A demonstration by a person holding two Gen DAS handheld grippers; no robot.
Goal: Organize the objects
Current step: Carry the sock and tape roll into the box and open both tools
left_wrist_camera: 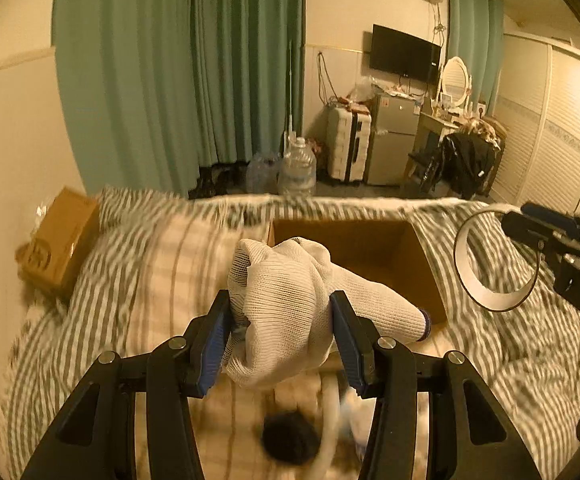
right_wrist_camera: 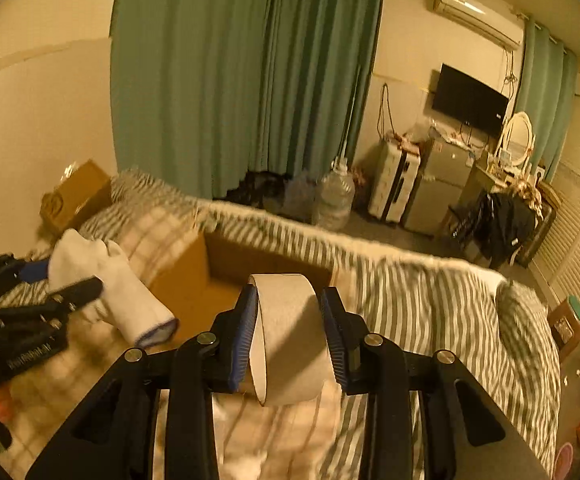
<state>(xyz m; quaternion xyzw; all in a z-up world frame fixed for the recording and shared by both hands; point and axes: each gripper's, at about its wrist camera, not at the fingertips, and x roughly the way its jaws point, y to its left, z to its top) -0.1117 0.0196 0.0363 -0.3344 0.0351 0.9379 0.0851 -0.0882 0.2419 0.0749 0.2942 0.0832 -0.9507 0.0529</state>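
My left gripper (left_wrist_camera: 281,308) is shut on a white knit glove (left_wrist_camera: 290,304) with a blue cuff and holds it above the bed, just before an open cardboard box (left_wrist_camera: 370,256). My right gripper (right_wrist_camera: 290,312) is shut on a ring of tape (right_wrist_camera: 290,340) and holds it above the near edge of the same box (right_wrist_camera: 193,280). In the left wrist view the right gripper (left_wrist_camera: 530,232) and its tape ring (left_wrist_camera: 494,260) are at the right. In the right wrist view the left gripper (right_wrist_camera: 65,280) and the glove (right_wrist_camera: 121,292) are at the left.
The box lies on a bed with a striped duvet (left_wrist_camera: 510,340) and a checked blanket (left_wrist_camera: 177,264). A dark round object (left_wrist_camera: 290,438) lies on the blanket below the left gripper. A closed cardboard box (left_wrist_camera: 61,240) stands by the wall. Water jugs (left_wrist_camera: 296,168) stand past the bed.
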